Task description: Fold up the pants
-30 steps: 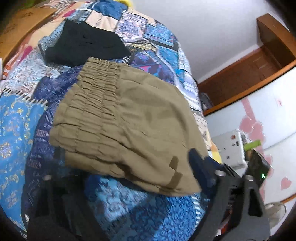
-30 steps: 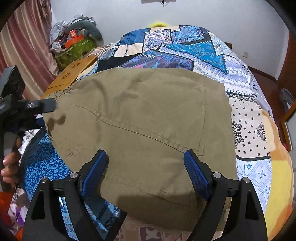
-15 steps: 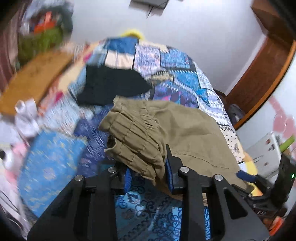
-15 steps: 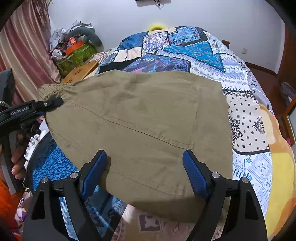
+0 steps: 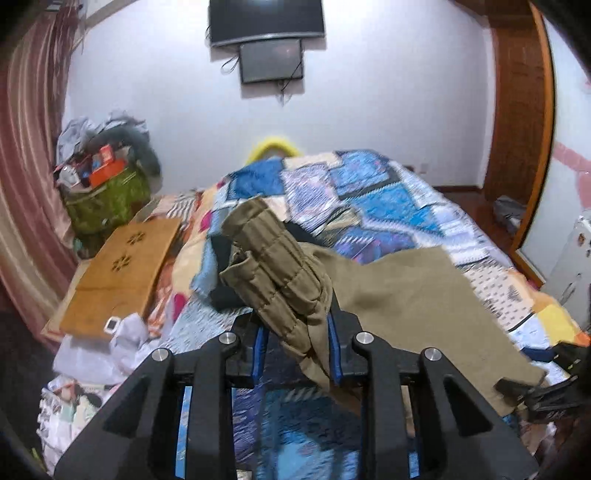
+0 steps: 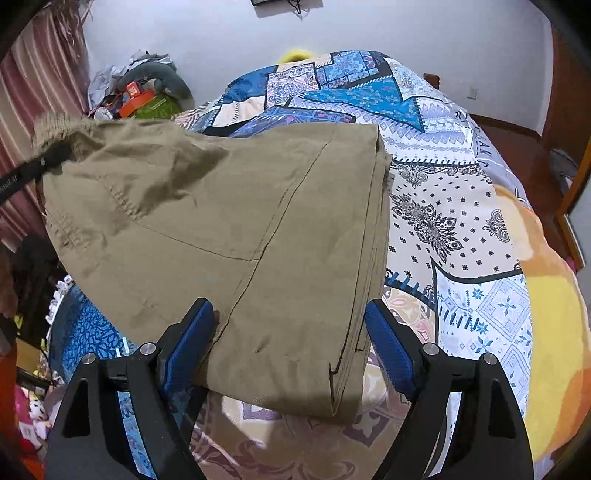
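Gripping the gathered waistband of the pants [image 5: 280,273], the left gripper [image 5: 295,350] has its fingers closed tight on the bunched olive cloth, which stands lifted above the bed [image 5: 388,199]. From there the fabric trails right and down across the quilt. Right gripper [image 6: 291,343] — fingers spread wide, one blue pad at either side of the folded leg end, holding nothing; whether the pads touch the cloth, cannot tell. In the right wrist view the pants [image 6: 229,221] lie folded lengthwise on the patchwork quilt [image 6: 461,229], layered edges at the right side, waistband end raised at far left. Black garment [image 5: 221,266] on the bed behind the waistband. Wooden board [image 5: 118,273] beside the bed — green bag [image 5: 107,199] beyond it. Dark screen [image 5: 266,18] on the wall.
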`<state>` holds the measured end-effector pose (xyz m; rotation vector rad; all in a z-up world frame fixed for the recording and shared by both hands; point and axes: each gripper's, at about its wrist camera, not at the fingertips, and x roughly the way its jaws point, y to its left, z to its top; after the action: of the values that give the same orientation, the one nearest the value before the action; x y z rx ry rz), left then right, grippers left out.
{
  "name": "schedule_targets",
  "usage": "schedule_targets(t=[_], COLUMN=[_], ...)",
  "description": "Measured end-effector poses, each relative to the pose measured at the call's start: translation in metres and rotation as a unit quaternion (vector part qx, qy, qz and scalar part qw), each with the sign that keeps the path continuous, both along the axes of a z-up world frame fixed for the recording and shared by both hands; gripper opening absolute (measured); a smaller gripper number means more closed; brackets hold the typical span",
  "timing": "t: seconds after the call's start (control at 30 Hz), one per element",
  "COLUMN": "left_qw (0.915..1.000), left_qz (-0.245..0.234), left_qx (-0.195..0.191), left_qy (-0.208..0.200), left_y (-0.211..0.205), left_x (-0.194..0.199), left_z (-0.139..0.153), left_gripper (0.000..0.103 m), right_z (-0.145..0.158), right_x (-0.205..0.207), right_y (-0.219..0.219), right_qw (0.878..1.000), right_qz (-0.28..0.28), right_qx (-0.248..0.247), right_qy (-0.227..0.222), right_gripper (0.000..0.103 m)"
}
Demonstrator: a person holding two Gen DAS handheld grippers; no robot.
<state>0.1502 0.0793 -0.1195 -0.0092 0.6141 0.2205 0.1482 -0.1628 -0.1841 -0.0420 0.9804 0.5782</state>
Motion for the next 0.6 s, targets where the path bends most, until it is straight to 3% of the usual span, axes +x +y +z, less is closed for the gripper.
schedule_targets(t=[0.3,0.47,0.6], left_qw=[0.9933,0.9808,0.9725], left_qz=[-0.098,-0.155,-0.188], left_qx=[-0.061,-0.116,-0.131], left_qy=[-0.010,0.019,0.043], left_y=[-0.047,-0.074,-0.098], left_x=[0.022,0.040,0.053], left_z=[0.030,0.029,0.021], left_gripper=[0.025,0.024,0.024], right_z=[0.000,0.000,0.000], right_x=[0.000,0.001,0.001], right_y=[-0.006,-0.009,-0.011], right_qw=[1.000,1.000,1.000], right_qz=[-0.007,-0.012,-0.016], right_qx=[0.013,0.021,0.025], right_qy=[0.005,0.008,0.009], right_gripper=[0.081,0.081,0.081])
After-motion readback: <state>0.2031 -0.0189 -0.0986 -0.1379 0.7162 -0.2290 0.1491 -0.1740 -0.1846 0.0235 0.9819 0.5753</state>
